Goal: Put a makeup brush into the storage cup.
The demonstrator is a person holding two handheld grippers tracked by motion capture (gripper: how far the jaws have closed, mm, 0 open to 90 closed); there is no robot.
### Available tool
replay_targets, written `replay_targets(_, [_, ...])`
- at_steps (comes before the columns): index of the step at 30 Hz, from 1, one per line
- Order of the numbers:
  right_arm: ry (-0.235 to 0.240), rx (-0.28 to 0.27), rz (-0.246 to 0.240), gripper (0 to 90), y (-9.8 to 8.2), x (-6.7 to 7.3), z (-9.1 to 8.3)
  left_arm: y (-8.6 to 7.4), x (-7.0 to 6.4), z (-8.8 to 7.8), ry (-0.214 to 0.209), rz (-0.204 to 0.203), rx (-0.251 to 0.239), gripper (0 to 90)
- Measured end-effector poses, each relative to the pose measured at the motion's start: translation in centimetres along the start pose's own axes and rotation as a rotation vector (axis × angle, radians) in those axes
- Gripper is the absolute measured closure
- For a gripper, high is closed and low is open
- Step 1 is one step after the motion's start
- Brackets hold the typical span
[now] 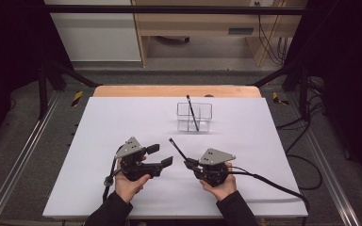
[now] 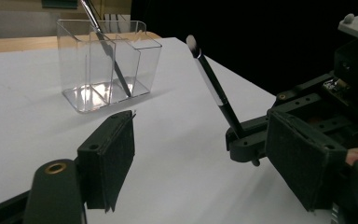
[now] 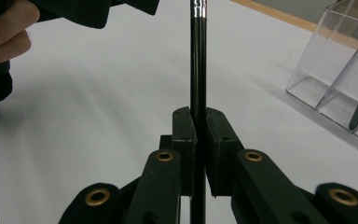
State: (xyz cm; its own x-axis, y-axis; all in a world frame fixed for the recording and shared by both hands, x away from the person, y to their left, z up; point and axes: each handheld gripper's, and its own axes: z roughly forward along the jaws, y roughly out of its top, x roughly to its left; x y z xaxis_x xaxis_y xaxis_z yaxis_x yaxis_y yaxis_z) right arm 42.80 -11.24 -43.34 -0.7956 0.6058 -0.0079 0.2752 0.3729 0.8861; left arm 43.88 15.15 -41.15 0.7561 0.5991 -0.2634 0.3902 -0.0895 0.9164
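Two grippers rest low over a white table (image 1: 99,188), one in each of a person's hands. At the left, the left gripper (image 1: 161,155) has its jaws apart with nothing between them; they point right, toward the other hand. Right of it, the right gripper (image 1: 189,164) is clamped on the lower end of a thin black brush (image 1: 177,149). The brush's long axis slants up and away to the left, its pale tip highest and leaning toward the left gripper's open jaws. So the right hand has the brush, and the left is just beside it. Farther back and slightly right stands a clear box (image 1: 194,117) with dividers, well apart from both hands, and a second brush (image 1: 193,113) leans inside it. To drop the held brush in, I judge the right hand must carry it forward and tip it upright over a compartment. Bare table lies between; only the leaning second brush could get in the way.
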Motion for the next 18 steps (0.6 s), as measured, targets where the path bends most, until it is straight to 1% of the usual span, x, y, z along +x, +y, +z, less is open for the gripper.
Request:
replay_targets(7, [0.001, -0.015, 0.014, 84.3, 0.1, 0.1, 0.0, 0.4, -0.1, 0.2, -0.01, -0.026, -0.037, 23.7])
replay_targets(11, [0.005, -0.018, 0.016, 84.3, 0.1, 0.1, -0.1, 0.7, -0.2, 0.6, -0.019, -0.029, -0.049, 23.6])
replay_targets(18, [0.012, -0.031, 0.026, 84.3, 0.1, 0.1, 0.0, 0.9, -0.5, 1.4, -0.033, -0.062, -0.076, 24.9])
